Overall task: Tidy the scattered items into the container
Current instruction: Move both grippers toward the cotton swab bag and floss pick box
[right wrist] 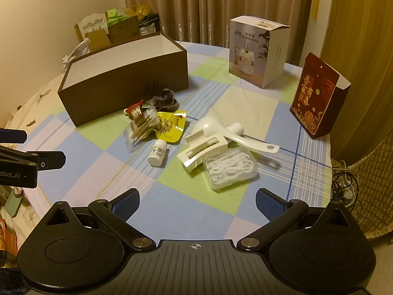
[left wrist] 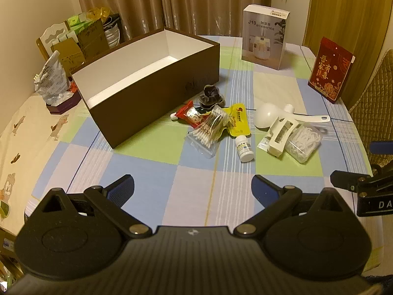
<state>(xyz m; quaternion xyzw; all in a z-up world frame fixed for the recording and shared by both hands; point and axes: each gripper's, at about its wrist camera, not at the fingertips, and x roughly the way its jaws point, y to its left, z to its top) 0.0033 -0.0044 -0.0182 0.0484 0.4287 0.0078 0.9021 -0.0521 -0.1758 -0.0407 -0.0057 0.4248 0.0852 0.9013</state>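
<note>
Checked cloth in blue, green and lilac covers the table (left wrist: pixel 152 152) before tan curtains. Both the left gripper (left wrist: pixel 192 191) and right gripper (right wrist: pixel 197 202) hang over its near edge, jaws spread wide and empty. Beyond them lie a small white pill bottle (left wrist: pixel 244 148), a clear bag of cotton swabs (left wrist: pixel 208 129) and a white plastic scoop (right wrist: pixel 221 129). Toward the far left corner stands the open brown cardboard box (left wrist: pixel 157 103), white inside.

Two wrist views, angled down, sharing tabletop (left wrist: pixel 191 196)
</note>
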